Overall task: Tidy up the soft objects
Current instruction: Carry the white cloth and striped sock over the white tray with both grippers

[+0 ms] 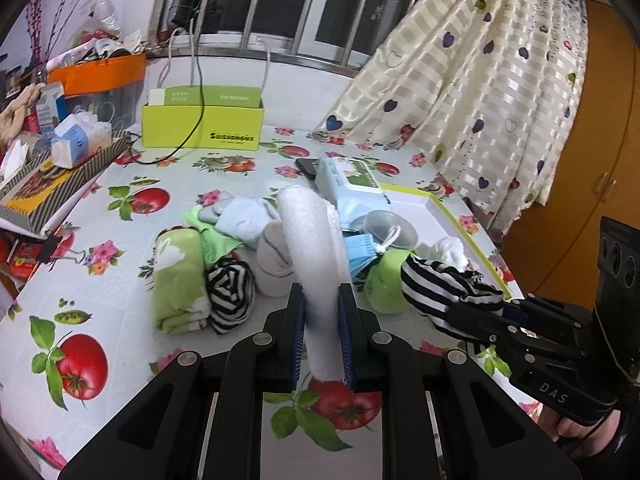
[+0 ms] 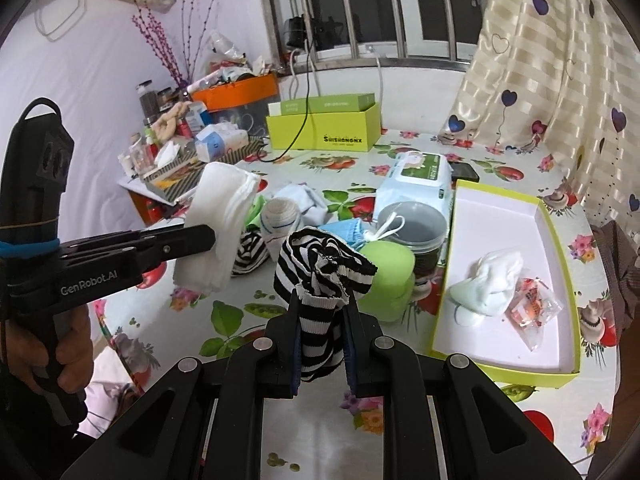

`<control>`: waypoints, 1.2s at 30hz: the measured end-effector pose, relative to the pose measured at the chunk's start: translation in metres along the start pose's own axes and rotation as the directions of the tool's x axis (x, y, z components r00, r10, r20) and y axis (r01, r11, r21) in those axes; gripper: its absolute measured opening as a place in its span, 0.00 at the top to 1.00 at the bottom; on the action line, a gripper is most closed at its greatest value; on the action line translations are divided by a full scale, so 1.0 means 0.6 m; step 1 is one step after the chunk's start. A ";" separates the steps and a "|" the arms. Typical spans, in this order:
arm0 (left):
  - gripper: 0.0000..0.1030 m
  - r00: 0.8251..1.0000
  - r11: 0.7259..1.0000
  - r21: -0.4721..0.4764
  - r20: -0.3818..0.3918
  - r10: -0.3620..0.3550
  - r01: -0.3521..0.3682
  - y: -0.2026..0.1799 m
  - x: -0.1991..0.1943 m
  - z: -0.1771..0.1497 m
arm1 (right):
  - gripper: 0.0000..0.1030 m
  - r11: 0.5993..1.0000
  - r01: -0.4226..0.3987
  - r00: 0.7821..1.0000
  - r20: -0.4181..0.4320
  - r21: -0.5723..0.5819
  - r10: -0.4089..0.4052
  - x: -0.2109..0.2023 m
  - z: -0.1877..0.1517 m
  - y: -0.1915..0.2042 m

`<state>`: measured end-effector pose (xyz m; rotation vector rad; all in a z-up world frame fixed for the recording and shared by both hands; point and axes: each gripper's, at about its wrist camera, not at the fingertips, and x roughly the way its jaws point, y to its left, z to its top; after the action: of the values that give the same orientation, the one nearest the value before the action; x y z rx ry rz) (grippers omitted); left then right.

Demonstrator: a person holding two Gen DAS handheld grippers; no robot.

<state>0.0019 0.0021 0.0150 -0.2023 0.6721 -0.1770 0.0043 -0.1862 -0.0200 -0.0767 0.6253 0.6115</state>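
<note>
My left gripper (image 1: 321,294) is shut on a folded white cloth (image 1: 312,248), held above the table; the right wrist view shows the same cloth (image 2: 222,224) hanging from that gripper (image 2: 216,238). My right gripper (image 2: 323,300) is shut on a black-and-white striped sock (image 2: 324,272), also seen at the right of the left wrist view (image 1: 436,288). On the table lie a second striped sock (image 1: 230,296), a green patterned cloth (image 1: 180,280), white socks (image 1: 248,216) and a blue face mask (image 2: 344,230). The yellow-green tray (image 2: 556,220) holds a white sock (image 2: 492,284).
A wet-wipes pack (image 2: 416,184), a grey bowl (image 2: 416,228) and a green round object (image 2: 388,280) stand beside the tray. A yellow-green box (image 1: 202,128) sits at the back, clutter (image 1: 60,140) at the left, a curtain (image 1: 480,92) at the right. A snack packet (image 2: 534,304) lies in the tray.
</note>
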 end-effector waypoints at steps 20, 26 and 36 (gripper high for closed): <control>0.84 0.998 0.995 0.073 -0.020 -0.060 0.061 -0.070 0.028 0.020 | 0.85 0.994 0.081 0.995 0.047 0.076 -0.085 -0.047 -0.004 -0.083; 0.84 0.997 0.993 0.086 -0.023 -0.076 0.078 -0.092 0.038 0.028 | 0.85 0.989 0.112 0.991 0.061 0.101 -0.119 -0.065 -0.002 -0.121; 0.84 0.994 0.988 0.115 -0.032 -0.104 0.107 -0.125 0.055 0.042 | 0.85 0.979 0.144 0.985 0.077 0.142 -0.156 -0.081 0.003 -0.171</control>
<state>0.0357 -0.0747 0.0327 -0.1240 0.6754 -0.3203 0.0312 -0.2953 -0.0023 0.0303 0.5687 0.4230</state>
